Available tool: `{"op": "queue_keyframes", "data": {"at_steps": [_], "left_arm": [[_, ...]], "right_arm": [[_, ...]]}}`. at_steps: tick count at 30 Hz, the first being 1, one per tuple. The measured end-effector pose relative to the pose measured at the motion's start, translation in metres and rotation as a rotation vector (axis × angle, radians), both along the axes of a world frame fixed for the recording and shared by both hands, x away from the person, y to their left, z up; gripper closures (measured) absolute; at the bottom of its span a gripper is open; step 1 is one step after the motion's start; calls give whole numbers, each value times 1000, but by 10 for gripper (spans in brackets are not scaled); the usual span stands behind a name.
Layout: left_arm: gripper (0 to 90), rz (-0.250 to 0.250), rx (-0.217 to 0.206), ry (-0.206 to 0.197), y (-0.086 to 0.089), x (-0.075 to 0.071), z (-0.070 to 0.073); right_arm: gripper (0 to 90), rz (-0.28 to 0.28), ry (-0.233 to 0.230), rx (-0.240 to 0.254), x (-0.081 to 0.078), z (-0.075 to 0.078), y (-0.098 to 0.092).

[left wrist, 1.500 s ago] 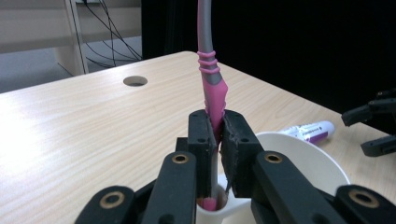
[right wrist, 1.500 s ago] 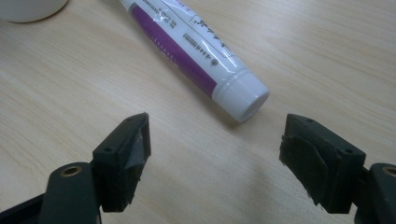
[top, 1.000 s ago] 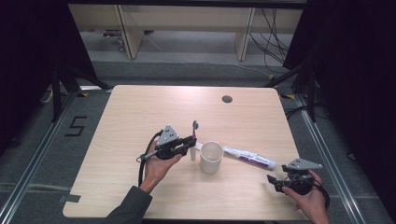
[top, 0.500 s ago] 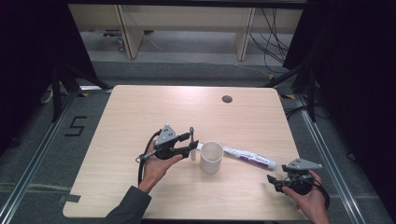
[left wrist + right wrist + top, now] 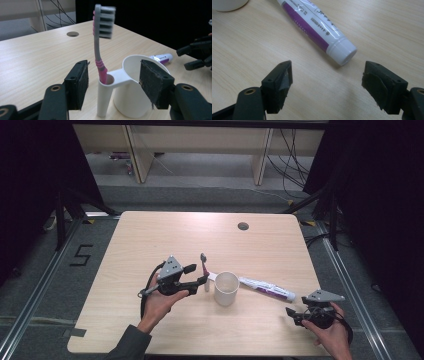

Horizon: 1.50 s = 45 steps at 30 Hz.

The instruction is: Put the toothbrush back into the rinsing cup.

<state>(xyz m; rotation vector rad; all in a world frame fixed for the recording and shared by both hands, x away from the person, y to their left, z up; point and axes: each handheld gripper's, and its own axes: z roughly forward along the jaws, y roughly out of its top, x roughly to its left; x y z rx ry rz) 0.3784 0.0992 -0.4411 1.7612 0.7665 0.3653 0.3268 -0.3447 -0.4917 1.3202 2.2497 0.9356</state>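
The wooden surface [image 5: 150, 245] carries everything, with a white cup [image 5: 226, 288] near its middle. The cup has a side tube, and a toothbrush [image 5: 100, 50] stands upright in that tube, pink handle down and grey bristles up. Right of the cup a toothpaste tube [image 5: 266, 288] lies flat, cap toward the near right.

The left gripper [image 5: 192, 278] is held level just left of the cup. Its jaws have just been opening and now stand released, one on each side of the toothbrush handle without touching it. The step in hand is judged to be letting go of the toothbrush after seating it. To do this well, the jaws should be kept wide and drawn straight back toward the near left, so that neither pad catches the handle or tips the light cup.

The right gripper [image 5: 295, 314] rests at the near right with its jaws spread and nothing between them; the toothpaste cap [image 5: 343, 51] lies just beyond them. It is best left quiet until the left is clear.
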Motion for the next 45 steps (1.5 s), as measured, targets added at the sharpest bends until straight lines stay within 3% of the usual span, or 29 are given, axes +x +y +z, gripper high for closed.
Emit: {"op": "queue_keyframes", "data": {"at_steps": [2,3,7,10,14,16,24,26,33,35,45], "left_arm": [[376,-7,3,7,1,-1,-2],[371,-7,10,11,1,-2,-3],[356,-2,25,23,4,-6,-5],[346,1,26,32,7,-8,-6],[321,5,27,37,12,-11,-6],[312,3,30,38,15,-13,-8],[267,31,71,74,26,-20,-15],[260,37,71,80,29,-22,-17],[229,56,100,112,36,-29,-24],[228,54,110,118,37,-31,-26],[218,53,159,132,44,-41,-34]], "right_arm": [[248,4,-2,-2,0,0,0],[247,29,-38,-37,2,0,-3],[247,16,-22,-28,1,1,-2],[247,43,-45,-35,4,-1,-4],[247,34,-21,-14,3,-1,-2],[247,35,-46,-41,3,-1,-4],[247,14,-28,-18,2,-1,-2],[247,8,1,-2,1,0,-2],[247,11,-24,-14,2,-1,-2],[247,9,0,1,1,0,-2],[246,16,-5,6,2,-1,-3]]}}
